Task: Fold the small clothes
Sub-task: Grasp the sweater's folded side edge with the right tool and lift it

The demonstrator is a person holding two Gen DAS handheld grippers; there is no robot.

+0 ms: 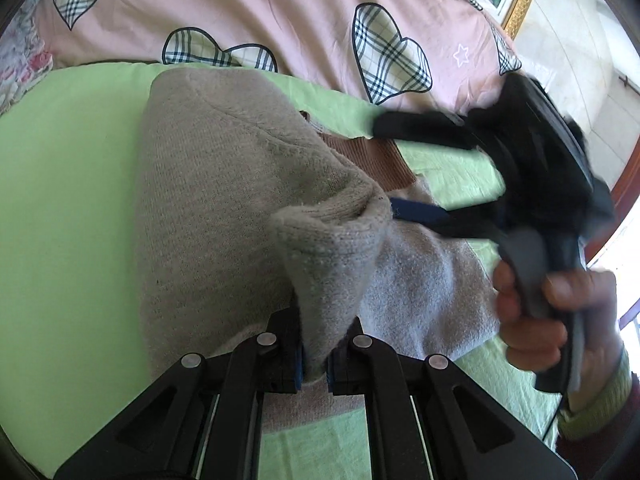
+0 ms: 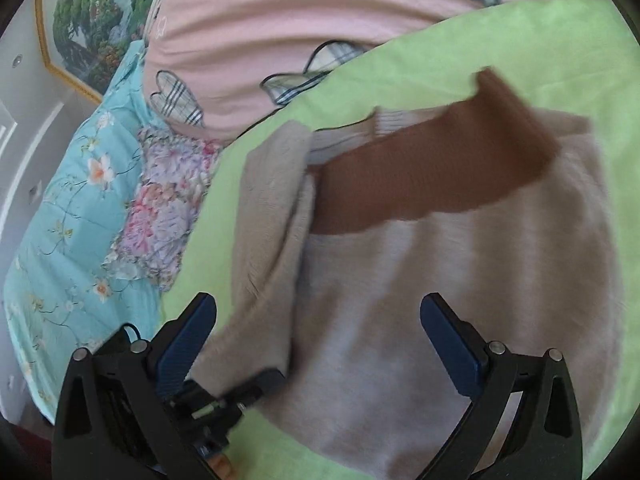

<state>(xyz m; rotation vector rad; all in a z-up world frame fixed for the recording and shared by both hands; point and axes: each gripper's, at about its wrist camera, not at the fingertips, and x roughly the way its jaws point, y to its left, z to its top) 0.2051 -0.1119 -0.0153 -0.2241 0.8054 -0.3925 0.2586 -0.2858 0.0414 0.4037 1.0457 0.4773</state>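
A small beige knitted sweater [image 1: 224, 200] with a brown ribbed band [image 1: 376, 160] lies on a green sheet [image 1: 68, 200]. My left gripper [image 1: 316, 364] is shut on a fold of the sweater and lifts it over the rest of the garment. My right gripper [image 2: 316, 344] is open and empty, just above the sweater [image 2: 420, 300], with the brown band [image 2: 432, 164] ahead of it. In the left wrist view the right gripper [image 1: 384, 168] is seen from the side, blurred, held by a hand [image 1: 552, 320] at the right.
A pink quilt with plaid hearts [image 1: 280, 12] lies beyond the green sheet. A turquoise floral cover [image 2: 68, 216] and a flowered cloth [image 2: 168, 200] lie to the left in the right wrist view. A framed picture [image 2: 84, 16] hangs on the wall.
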